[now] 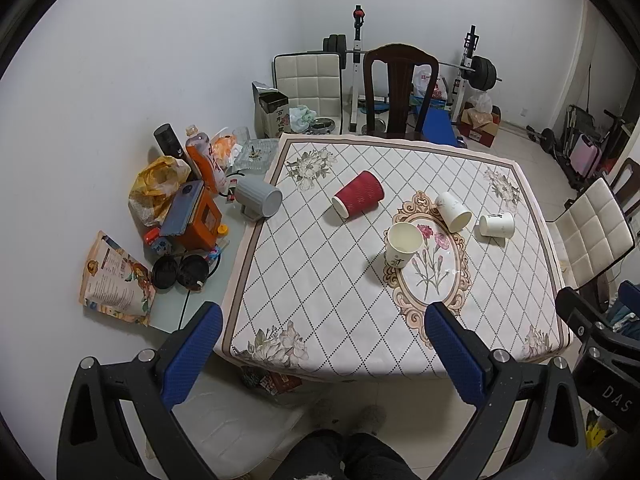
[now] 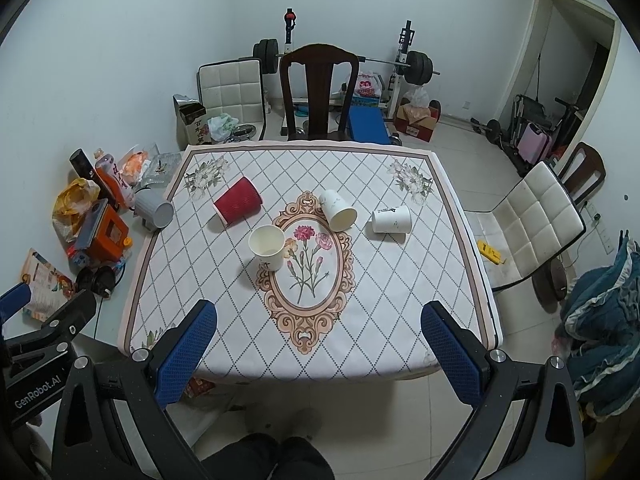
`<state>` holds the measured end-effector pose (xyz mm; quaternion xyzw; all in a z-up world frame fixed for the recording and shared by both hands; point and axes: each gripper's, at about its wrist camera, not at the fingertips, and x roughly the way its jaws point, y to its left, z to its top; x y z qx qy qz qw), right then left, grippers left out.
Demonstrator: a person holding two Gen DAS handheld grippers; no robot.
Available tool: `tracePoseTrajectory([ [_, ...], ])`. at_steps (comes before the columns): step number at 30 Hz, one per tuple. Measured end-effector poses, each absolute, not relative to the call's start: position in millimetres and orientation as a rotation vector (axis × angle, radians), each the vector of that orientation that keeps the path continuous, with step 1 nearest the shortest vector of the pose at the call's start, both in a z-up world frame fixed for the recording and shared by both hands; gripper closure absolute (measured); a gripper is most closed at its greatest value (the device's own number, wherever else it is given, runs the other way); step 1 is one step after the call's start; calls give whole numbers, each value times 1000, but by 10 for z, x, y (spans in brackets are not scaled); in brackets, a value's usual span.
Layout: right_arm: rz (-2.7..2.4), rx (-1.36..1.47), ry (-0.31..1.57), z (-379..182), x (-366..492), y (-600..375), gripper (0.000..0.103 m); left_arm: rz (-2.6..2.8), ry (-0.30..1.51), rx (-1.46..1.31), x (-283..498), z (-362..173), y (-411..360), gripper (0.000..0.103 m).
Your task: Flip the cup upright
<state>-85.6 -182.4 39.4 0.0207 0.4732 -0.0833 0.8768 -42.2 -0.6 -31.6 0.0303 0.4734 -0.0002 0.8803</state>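
One white paper cup (image 1: 403,245) (image 2: 267,247) stands upright near the table's middle. A red ribbed cup (image 1: 359,196) (image 2: 237,205) lies on its side to the left. Two white cups lie on their sides to the right: one (image 1: 453,211) (image 2: 338,209) near the oval flower print, one (image 1: 497,224) (image 2: 391,219) further right. A grey cup (image 1: 259,199) (image 2: 154,210) lies at the table's left edge. My left gripper (image 1: 324,326) and right gripper (image 2: 320,324) are both open and empty, held above the table's near edge, well short of the cups.
The table (image 1: 328,320) (image 2: 224,344) has a diamond-pattern cloth. Clutter of bags, boxes and bottles (image 1: 180,204) (image 2: 92,216) lies to its left. A dark wooden chair (image 1: 396,88) (image 2: 316,92) stands behind, a white padded chair (image 1: 588,236) (image 2: 532,220) at right.
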Motion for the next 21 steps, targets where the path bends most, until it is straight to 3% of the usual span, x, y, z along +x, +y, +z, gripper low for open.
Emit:
tracePoseTrajectory([
  [21, -152, 31, 991, 396, -991, -1677, 0, 18, 979, 45, -531, -242, 68, 0],
])
